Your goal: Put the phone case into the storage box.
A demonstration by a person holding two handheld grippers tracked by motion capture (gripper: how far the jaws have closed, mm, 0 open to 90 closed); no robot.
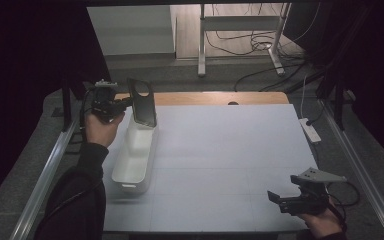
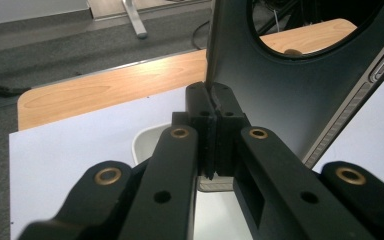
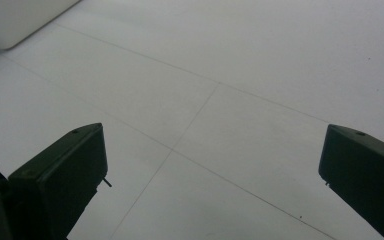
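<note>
High view: left gripper (image 1: 125, 102) raised, clamping phone case (image 1: 143, 102) (upright) above bin (image 1: 136, 165).

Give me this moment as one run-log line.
left hand-held gripper: shut on black phone case, upright above white bin | right hand-held gripper: open, idle over table

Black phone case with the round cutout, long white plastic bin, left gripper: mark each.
Black phone case (image 1: 145, 107), high view, on its flat back panel.
Long white plastic bin (image 1: 130, 176), high view, on its near inner wall.
Left gripper (image 2: 214, 107), left gripper view, at its clamped tips.
</note>
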